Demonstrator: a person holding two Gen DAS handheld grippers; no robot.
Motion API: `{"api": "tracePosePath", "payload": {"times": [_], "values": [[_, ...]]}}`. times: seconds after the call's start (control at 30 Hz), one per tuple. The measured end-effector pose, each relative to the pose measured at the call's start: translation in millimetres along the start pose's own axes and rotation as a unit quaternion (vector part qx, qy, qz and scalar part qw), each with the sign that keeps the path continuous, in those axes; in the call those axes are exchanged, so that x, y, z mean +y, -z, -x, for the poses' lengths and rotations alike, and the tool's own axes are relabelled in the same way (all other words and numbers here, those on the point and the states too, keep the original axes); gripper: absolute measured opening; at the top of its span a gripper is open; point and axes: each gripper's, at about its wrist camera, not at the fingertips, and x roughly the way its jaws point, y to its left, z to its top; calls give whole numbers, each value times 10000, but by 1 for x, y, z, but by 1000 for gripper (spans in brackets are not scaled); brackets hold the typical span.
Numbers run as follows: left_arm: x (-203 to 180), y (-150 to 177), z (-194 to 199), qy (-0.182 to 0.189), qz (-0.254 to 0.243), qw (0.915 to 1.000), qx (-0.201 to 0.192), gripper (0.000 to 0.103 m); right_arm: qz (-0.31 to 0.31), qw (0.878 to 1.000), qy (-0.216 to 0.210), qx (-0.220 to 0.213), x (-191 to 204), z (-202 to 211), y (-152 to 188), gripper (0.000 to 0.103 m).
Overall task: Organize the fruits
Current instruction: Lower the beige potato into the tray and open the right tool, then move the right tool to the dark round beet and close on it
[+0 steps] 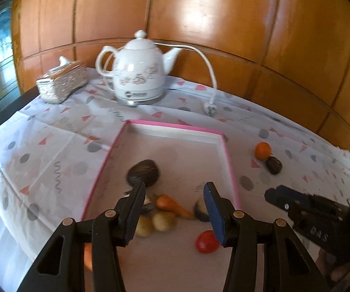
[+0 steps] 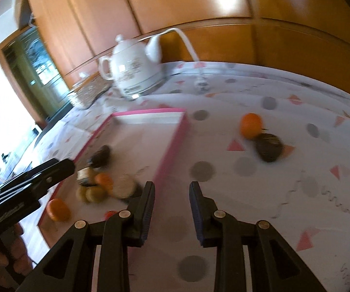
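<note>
2 fruits, an orange and a dark fruit, lie touching on the patterned tablecloth, right of the pink-rimmed tray holding several fruits. Left gripper hangs released above the tray; right gripper hangs released over the cloth.
</note>
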Motion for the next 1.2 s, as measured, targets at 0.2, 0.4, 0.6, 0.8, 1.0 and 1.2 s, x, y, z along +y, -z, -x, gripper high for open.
{"api": "tracePosePath", "payload": {"times": [0.2,0.4,0.6,0.8,1.0,1.2], "values": [[-26,-2,-10,150,-281,9994,102,51,-273,9987,418,-55,-36,1,-3,29],[-51,-9,-25,311,-517,9980,205,51,-429,9963,741,-41,-67,-6,-9,35],[-78,-23,-44,486,-644,9963,296,51,-551,9940,946,54,-93,-23,-21,35],[-94,-34,-63,578,-677,9952,395,51,-495,9945,920,118,-101,-39,-35,35],[-103,-41,-84,638,-637,9942,588,51,-303,9939,1041,199,-99,-59,-43,48],[-116,-46,-105,721,-671,9922,765,51,-344,9940,1028,140,-105,-61,-41,45]]}}
